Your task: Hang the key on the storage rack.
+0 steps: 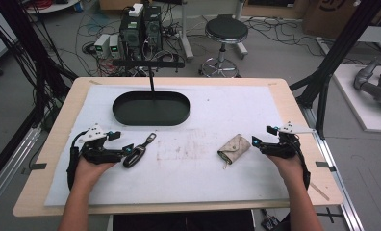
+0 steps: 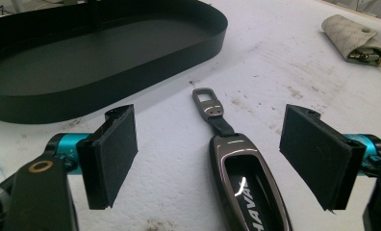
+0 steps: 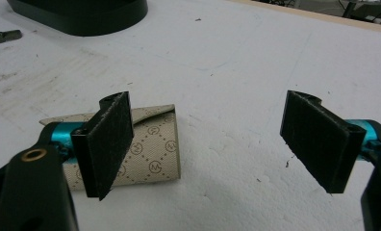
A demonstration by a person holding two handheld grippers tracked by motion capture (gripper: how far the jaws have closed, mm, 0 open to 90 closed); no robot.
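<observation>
With both tools resting low on the white mat [image 1: 198, 183], I read this as the start of a pick on each side. My left gripper [image 2: 208, 154] stands wide open, and the car key [image 2: 248, 190] lies right between its pads, touching neither. The key's long axis runs nearly along my line of reach, its strap and metal loop pointing ahead toward the black oval tray [image 2: 131, 72]; closing here should bite across its narrow width (a comfortable grip, I judge). In the high view that left gripper [image 1: 123, 148] sits at the key's near end, so it is plainly the nearer hand for it.

My right gripper [image 3: 208, 144] is just as wide and holds nothing. The beige key pouch [image 3: 152, 149] lies off to its left, partly behind the left pad and not centred in the gap; I think the pad stands just clear of the pouch, though the angle leaves that uncertain. I would shift left before closing.
</observation>
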